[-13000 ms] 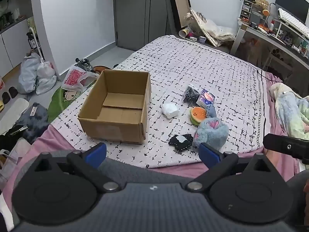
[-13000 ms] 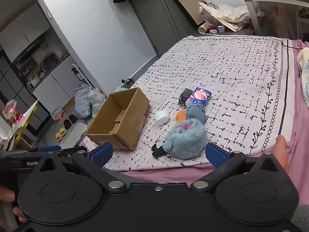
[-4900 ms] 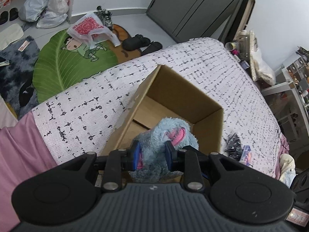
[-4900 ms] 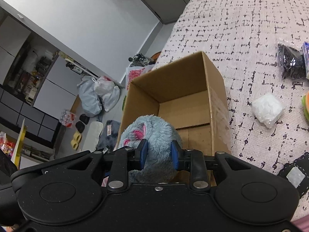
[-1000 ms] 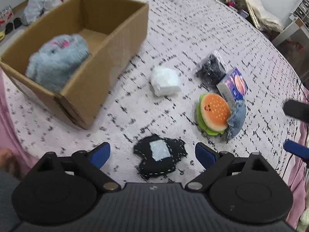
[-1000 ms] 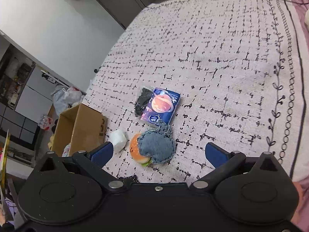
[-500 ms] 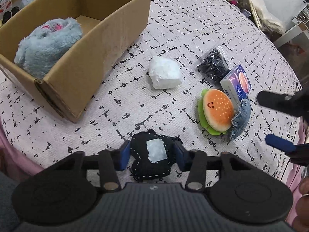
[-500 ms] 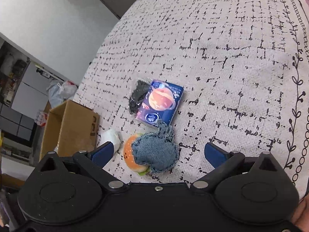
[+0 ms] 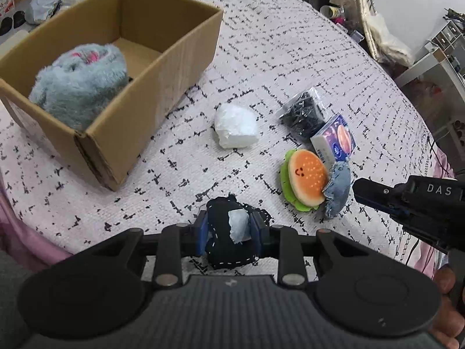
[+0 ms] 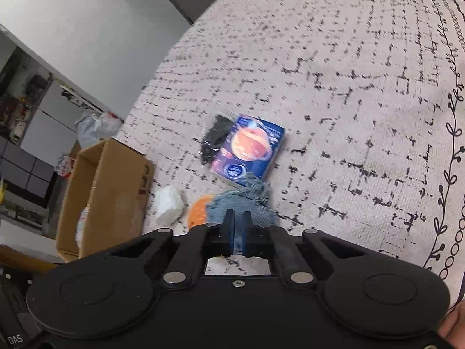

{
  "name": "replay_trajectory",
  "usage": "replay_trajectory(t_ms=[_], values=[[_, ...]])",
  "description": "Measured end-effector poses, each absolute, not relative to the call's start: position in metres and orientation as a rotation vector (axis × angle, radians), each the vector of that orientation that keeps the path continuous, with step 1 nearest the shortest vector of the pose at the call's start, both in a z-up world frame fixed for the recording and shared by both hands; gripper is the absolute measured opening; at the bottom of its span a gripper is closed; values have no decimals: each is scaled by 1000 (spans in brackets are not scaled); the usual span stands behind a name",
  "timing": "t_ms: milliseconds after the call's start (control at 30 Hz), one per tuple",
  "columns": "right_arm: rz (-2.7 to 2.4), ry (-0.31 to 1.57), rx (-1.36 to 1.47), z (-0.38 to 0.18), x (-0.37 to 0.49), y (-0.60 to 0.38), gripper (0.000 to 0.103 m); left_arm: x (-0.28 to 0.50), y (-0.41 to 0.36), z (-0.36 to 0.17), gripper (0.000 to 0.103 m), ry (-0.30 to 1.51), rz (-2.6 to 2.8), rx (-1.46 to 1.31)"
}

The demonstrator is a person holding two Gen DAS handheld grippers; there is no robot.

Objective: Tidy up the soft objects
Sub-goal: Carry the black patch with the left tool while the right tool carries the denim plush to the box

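On bed: left gripper [image 9: 229,228] fingers clamp black plush [image 9: 225,250]; right gripper [image 10: 238,218] fingers together, denim plush [image 10: 247,200] grip unclear.

The right gripper [image 10: 237,226] has just closed, its jaws nearly together on the near edge of a denim pouch [image 10: 247,203]. The pouch overlaps an orange burger plush [image 10: 197,210] on the patterned bedspread [image 10: 348,87]. A blue planet-print box [image 10: 250,151] lies just beyond.

Matt corrugated cardboard box [image 9: 174,67] (fluffy plush [image 9: 78,87] inside)
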State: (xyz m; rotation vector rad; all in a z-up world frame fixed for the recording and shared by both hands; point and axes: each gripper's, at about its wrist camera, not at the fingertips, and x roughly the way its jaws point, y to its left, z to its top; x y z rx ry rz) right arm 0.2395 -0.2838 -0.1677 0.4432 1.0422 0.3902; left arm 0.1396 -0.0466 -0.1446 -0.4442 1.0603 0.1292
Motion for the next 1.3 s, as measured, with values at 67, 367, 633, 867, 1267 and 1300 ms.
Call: replay_trajectory(t_ms=[67, 367, 633, 867, 1267, 1300], values=[[386, 1046, 453, -167, 238, -285, 4, 137, -46, -139, 29, 1049, 135, -438], [369, 1066, 503, -172, 240, -290, 12, 128, -30, -113, 29, 980, 166, -442], [326, 1049, 490, -179, 249, -278, 75, 128, -19, -98, 29, 950, 162, -444], [331, 1106, 402, -196, 254, -263, 50, 126, -2, -85, 29, 927, 162, -447], [310, 1023, 402, -172, 242, -273, 42, 127, 17, -62, 29, 867, 137, -437], [319, 1012, 399, -169, 241, -271, 42, 128, 19, -61, 29, 863, 138, -436]])
